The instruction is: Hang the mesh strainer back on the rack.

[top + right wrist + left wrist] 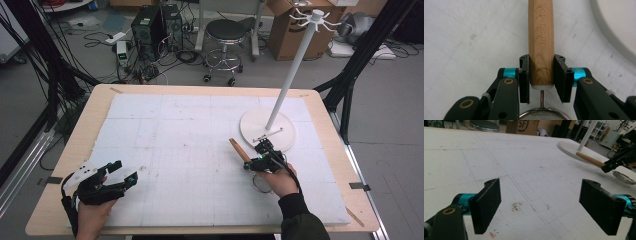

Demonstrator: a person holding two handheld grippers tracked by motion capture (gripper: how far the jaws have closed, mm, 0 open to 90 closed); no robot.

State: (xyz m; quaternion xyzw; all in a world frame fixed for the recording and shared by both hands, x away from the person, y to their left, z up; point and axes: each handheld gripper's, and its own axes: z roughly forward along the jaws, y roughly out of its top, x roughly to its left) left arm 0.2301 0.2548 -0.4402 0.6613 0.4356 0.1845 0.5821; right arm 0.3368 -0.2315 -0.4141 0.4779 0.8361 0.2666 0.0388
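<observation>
While the right gripper (541, 80) clamps the strainer's wooden handle (541, 42) near its low end, right of the mat's centre by the white stand base (267, 129), the light, stiff tool looks mesh-fragile; stamped "KITCHEN TOOL"; the left gripper (541, 207) gapes empty; far box reads "SF".

"KITCHEN TOOL" is stamped lengthwise into the wooden handle (541, 42). The cardboard box (522, 126) off the table at 12 o'clock has "SF" printed on it.
</observation>
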